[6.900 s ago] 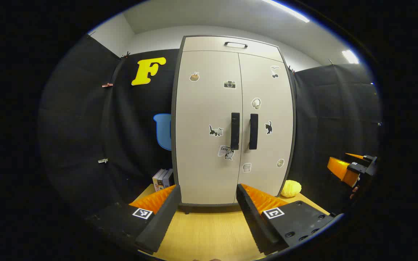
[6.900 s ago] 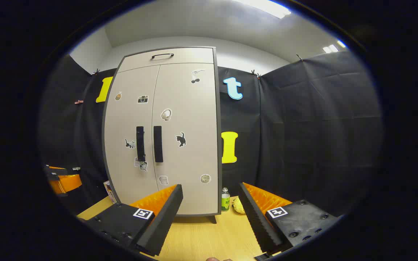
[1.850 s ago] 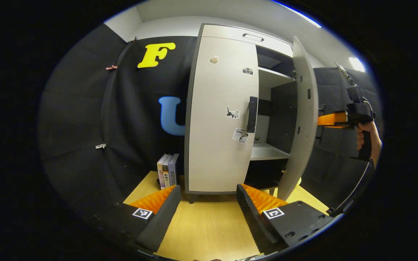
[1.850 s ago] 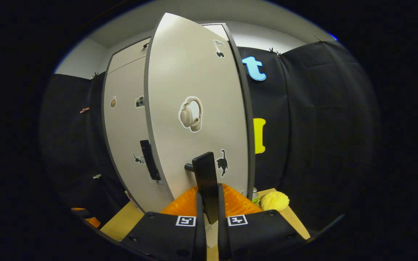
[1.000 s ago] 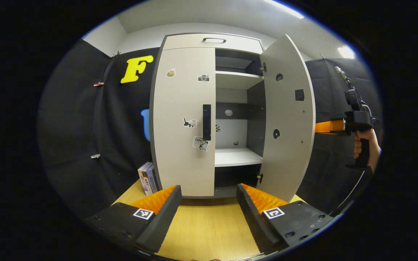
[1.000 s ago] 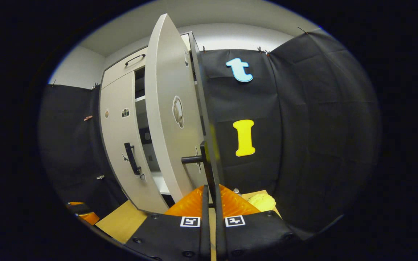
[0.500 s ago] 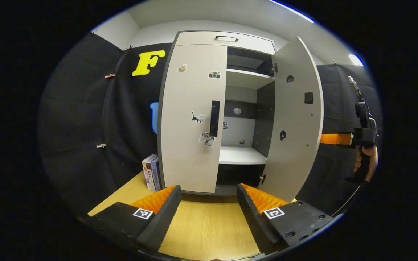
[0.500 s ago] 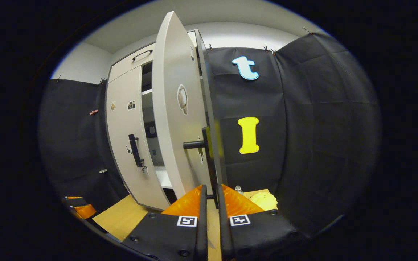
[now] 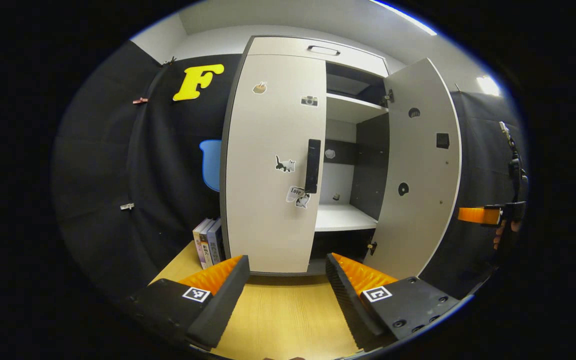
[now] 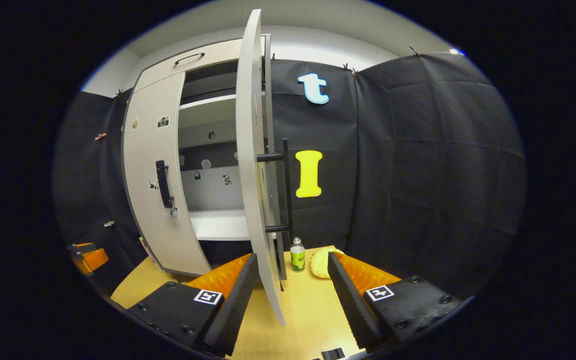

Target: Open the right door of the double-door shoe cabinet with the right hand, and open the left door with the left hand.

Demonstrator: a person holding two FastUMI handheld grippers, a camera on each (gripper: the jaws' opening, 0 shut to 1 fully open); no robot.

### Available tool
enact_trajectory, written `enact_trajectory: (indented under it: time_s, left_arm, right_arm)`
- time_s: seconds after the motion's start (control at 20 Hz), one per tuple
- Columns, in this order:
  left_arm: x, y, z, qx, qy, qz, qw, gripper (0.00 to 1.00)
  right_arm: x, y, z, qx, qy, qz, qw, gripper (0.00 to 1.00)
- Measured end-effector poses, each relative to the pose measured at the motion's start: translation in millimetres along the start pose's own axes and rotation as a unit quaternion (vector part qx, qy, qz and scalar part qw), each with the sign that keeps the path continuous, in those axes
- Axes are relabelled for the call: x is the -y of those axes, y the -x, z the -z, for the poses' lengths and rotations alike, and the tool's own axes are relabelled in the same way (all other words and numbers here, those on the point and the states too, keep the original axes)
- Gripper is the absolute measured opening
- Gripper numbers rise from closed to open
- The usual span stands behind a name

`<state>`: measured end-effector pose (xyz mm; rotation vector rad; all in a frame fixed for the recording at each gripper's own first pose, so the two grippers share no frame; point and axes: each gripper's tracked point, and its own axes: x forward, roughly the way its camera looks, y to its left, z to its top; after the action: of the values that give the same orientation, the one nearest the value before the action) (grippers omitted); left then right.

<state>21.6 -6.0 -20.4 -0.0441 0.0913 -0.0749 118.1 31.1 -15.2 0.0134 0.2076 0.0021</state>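
The pale shoe cabinet stands on the wooden table. Its left door (image 9: 273, 165) is closed, with a black handle (image 9: 312, 166) at its inner edge. The right door (image 9: 418, 175) is swung wide open, baring the shelves (image 9: 340, 220). My left gripper (image 9: 287, 295) is open, low in front of the left door and well short of it. In the right gripper view the right door (image 10: 253, 165) is seen edge-on with its handle (image 10: 285, 190) free. My right gripper (image 10: 290, 295) is open, its fingers either side of the door's lower edge without touching. It also shows as the right gripper (image 9: 474, 215) held in a hand at far right.
Several books (image 9: 208, 240) stand left of the cabinet. A small bottle (image 10: 296, 255) and a yellow lumpy object (image 10: 320, 262) sit on the table (image 10: 313, 320) behind the open door. Black cloth walls close in on both sides. The left gripper (image 10: 88, 257) shows at lower left.
My right gripper has let go of the right door's handle, opened and drawn back; the door has swung wider. The left gripper has stayed open with only small shifts.
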Motion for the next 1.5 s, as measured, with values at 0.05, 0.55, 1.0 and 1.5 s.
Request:
enact_trajectory:
  time_s: [0.05,0.55,1.0,1.5]
  left_arm:
    - [-3.7,-5.1,1.1,0.001,-0.001,0.01,1.0,0.95]
    - [-61.1,-32.2,10.8,0.008,-0.014,-0.008,1.0,0.95]
    - [-23.3,-85.8,-66.6,0.034,0.062,0.052,0.996,0.95]
    - [30.4,-178.9,-123.3,0.054,-0.023,0.045,0.997,0.94]
  right_arm:
    - [-9.8,5.2,-2.3,0.006,-0.006,0.002,1.0,0.88]
    - [-122.7,29.7,6.6,0.018,-0.002,-0.029,0.999,0.88]
    - [-159.3,11.9,36.8,0.0,-0.01,-0.089,0.996,0.96]
    - [-157.6,-4.3,59.8,-0.023,-0.018,-0.134,0.99,0.98]
